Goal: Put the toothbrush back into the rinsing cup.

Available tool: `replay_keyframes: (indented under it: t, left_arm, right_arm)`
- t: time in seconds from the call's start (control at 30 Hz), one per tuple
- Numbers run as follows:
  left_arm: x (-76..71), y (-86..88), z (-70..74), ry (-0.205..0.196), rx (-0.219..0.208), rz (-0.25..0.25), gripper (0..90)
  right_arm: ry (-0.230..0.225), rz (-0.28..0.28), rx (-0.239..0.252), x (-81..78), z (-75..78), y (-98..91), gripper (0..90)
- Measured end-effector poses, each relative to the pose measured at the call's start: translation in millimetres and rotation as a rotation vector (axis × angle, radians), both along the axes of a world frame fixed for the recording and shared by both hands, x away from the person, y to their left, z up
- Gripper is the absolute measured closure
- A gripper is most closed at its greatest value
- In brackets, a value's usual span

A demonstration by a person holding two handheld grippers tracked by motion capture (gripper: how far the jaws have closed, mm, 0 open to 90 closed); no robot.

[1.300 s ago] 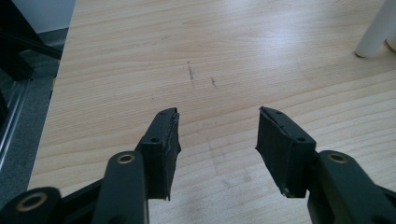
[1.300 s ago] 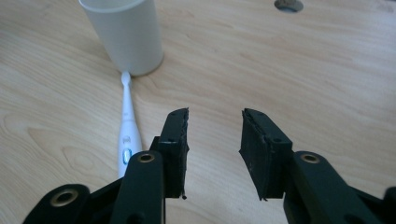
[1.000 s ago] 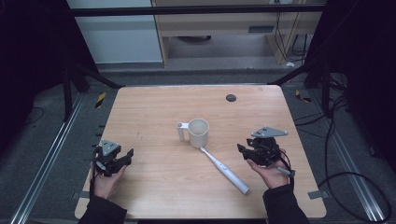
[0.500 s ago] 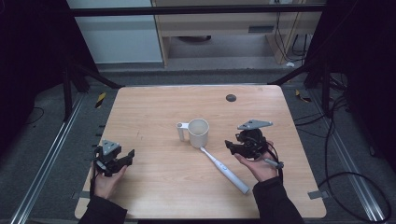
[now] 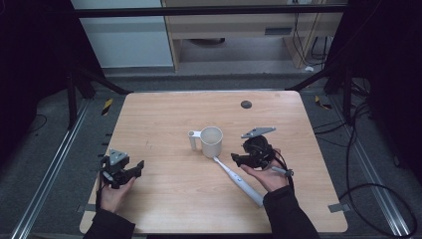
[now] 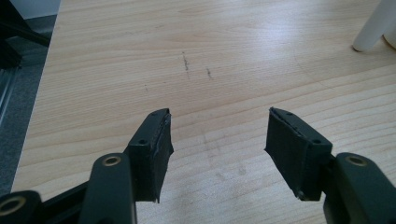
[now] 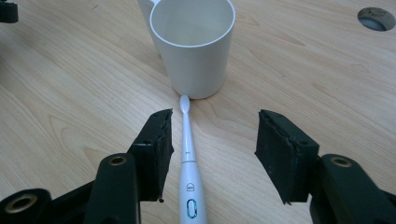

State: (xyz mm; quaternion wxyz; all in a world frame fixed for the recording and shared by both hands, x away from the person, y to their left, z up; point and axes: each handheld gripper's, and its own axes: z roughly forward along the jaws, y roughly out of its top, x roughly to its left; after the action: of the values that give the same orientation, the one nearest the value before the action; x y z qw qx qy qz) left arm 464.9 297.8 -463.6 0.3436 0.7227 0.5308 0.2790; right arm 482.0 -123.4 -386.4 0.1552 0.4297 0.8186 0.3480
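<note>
The right tool (image 5: pixel 238 160) hovers palm-up over the electric toothbrush (image 5: pixel 239 180), jaws apart astride its neck, just opened wider. The toothbrush lies on the bench (image 5: pixel 164 119), head touching the white mug (image 5: pixel 211 141) at its 5 o'clock. A second ago this hand was farther right. The left tool (image 5: pixel 135 168) rests at 8 o'clock, jaws just spread, nothing between them.

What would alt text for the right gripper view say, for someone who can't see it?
An electric toothbrush lies on a wooden table between the right gripper's open black fingers, nearer the left one. Its head touches the base of an upright white cup.
</note>
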Motion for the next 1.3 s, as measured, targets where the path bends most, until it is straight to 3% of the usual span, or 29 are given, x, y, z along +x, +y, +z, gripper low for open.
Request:
replay_keyframes:
  t: [1.3]
  left_arm:
    - [1.0, 0.2, -0.6, 0.020, -0.013, -0.012, 41.2]
  right_arm:
    - [0.183, 0.050, -0.113, 7.9, -42.5, 17.9, 47.1]
